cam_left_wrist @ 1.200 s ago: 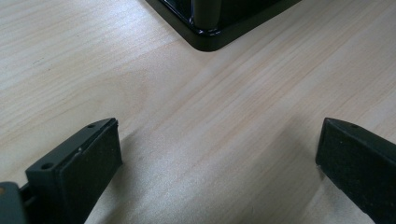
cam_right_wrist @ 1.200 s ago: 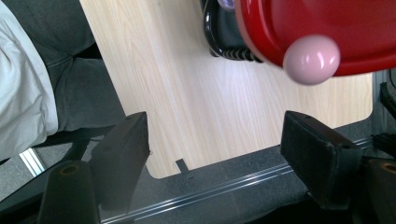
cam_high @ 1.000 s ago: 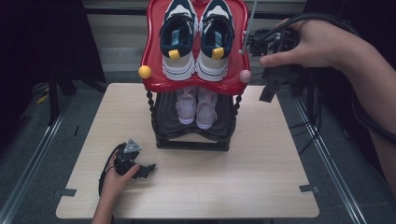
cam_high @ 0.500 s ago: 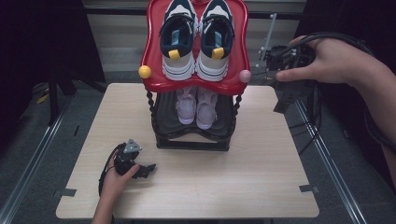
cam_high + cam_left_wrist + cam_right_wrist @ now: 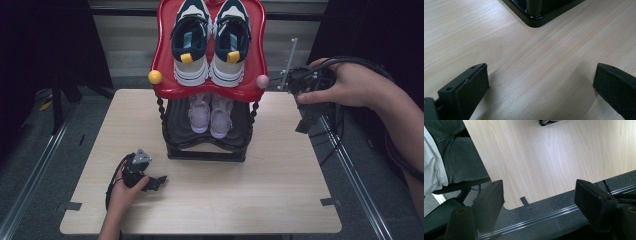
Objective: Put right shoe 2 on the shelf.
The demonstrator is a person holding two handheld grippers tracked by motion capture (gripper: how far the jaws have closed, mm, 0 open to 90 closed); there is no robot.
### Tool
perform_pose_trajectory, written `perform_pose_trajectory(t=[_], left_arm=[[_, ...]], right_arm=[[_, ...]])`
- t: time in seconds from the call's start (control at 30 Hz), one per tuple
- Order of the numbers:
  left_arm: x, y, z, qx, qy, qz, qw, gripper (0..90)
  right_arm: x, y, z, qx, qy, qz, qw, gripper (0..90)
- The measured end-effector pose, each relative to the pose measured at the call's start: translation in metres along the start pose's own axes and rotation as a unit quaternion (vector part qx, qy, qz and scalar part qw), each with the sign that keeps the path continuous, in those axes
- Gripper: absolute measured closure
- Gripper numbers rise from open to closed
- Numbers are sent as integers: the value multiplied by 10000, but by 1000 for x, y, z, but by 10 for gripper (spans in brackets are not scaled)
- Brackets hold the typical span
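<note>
Since the earlier frames our right hand (image 5: 350,85) has come down from beside the top of the red tray (image 5: 162,60) to the right edge of the table (image 5: 280,200), carrying the right gripper (image 5: 306,120) with it, while our left hand (image 5: 125,187) has stayed put on the tabletop. We hold the right gripper with its jaws pointing down over the table's right side; in the right gripper view they stand wide apart with nothing between them, above the table's corner and the grey floor beside it. Our left gripper (image 5: 157,182) rests on the table near the front left, just in front of the black shoe rack (image 5: 205,150); in the left gripper view its jaws are spread wide over bare wood, with a corner of the rack's base (image 5: 536,20) ahead of them. On the red tray at the top sits a pair of dark and white sneakers (image 5: 210,40); a pair of pale pink shoes (image 5: 210,115) stands on the shelf below it. Neither gripper touches any shoe.
</note>
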State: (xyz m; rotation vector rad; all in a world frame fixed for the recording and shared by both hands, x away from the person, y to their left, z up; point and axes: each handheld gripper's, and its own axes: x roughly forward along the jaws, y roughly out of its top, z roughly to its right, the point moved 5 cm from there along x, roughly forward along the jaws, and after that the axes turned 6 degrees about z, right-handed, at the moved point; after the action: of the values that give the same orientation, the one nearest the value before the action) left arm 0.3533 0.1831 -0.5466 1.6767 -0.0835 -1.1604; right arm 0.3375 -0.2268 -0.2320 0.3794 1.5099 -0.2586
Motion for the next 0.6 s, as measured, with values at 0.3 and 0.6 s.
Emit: perform_pose_trajectory(t=[0.3,0.6], left_arm=[[0,0,1,-45,8,31,10000,0],[0,0,1,-44,8,28,10000,0]], right_arm=[[21,-11,2,51,55,54,10000,233],[38,-20,0,44,55,181,9998,233]])
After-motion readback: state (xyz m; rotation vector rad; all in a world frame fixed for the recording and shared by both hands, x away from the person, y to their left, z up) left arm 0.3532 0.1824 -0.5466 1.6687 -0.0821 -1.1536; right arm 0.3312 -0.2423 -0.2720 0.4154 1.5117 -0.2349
